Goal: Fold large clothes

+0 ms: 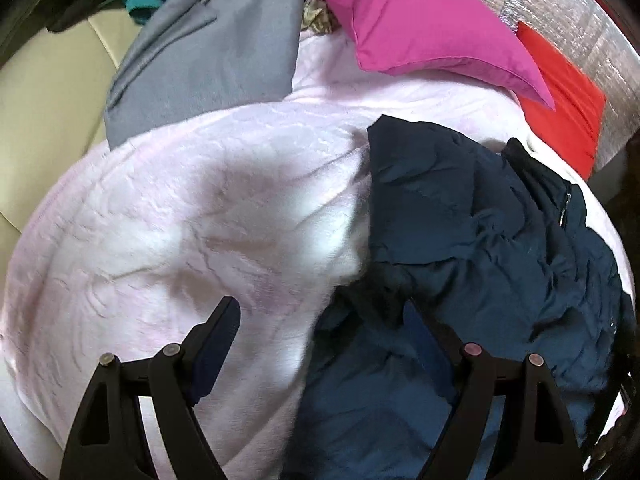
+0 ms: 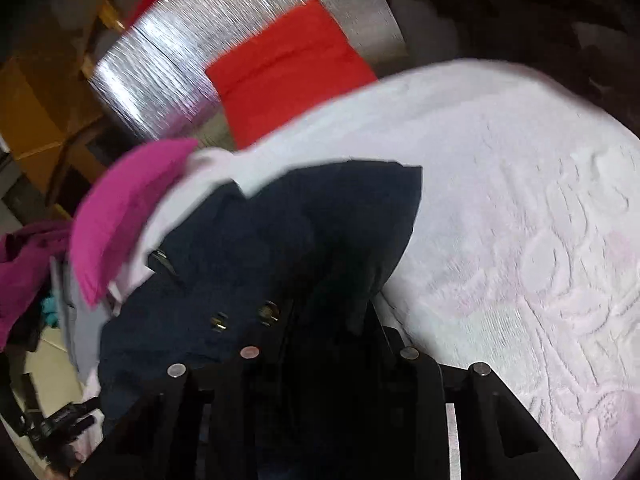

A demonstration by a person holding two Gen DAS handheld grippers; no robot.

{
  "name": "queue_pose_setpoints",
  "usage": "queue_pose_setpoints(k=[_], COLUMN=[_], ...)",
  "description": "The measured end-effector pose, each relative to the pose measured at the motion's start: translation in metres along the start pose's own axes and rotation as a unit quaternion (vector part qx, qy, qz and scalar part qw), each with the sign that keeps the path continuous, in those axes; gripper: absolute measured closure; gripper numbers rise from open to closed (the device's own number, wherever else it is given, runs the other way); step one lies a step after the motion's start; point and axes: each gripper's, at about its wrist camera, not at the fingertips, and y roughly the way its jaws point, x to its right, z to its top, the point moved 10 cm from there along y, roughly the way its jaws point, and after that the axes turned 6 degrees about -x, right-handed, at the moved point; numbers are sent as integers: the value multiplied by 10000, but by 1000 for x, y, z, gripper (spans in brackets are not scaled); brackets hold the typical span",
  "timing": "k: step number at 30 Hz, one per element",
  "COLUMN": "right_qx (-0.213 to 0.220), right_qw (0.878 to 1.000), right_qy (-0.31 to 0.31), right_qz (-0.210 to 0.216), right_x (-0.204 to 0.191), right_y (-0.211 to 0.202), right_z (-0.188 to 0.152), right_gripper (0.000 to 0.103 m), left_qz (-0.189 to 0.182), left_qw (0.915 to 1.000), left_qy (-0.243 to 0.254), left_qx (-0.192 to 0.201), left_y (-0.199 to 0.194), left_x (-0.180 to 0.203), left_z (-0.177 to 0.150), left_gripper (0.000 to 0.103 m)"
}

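A dark navy jacket (image 1: 472, 216) lies crumpled on the pale pink blanket (image 1: 180, 208) that covers the bed. My left gripper (image 1: 320, 312) is open, held just above the jacket's near left edge; its right finger is over the dark cloth. In the right wrist view the jacket (image 2: 280, 232) hangs bunched over my right gripper (image 2: 312, 320), whose fingers are close together and shut on its cloth. Two brass snaps (image 2: 244, 318) show near the grip. The fingertips are hidden by the fabric.
A magenta pillow (image 1: 420, 20) and a red pillow (image 1: 568, 92) lean at the silver quilted headboard (image 1: 592, 20). A grey garment (image 1: 212, 48) lies at the blanket's far left by a cream surface (image 1: 44, 92). The blanket (image 2: 520, 240) spreads to the right.
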Motion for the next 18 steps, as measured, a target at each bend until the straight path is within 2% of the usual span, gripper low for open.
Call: queue_pose_setpoints(k=[1, 2, 3, 5, 12, 18], right_qx=[-104, -157, -193, -122, 143, -15], right_qw=[9999, 9997, 9995, 9992, 9990, 9987], right_qy=[97, 158, 244, 359, 392, 422], right_qz=[-11, -27, -2, 105, -135, -284], right_x=[4, 7, 8, 6, 3, 10], right_y=[1, 0, -4, -16, -42, -29], right_z=[-3, -5, -6, -4, 6, 6], right_gripper=[68, 62, 48, 30, 30, 28], left_qz=[15, 21, 13, -43, -73, -59], left_qw=[10000, 10000, 10000, 10000, 9998, 9996], left_qy=[33, 44, 44, 69, 164, 259], left_qx=[22, 27, 22, 25, 128, 130], left_y=[-2, -3, -5, -8, -19, -16], left_x=[-3, -5, -7, -10, -15, -11], left_z=[0, 0, 0, 0, 1, 1], left_gripper=[19, 19, 19, 19, 19, 19])
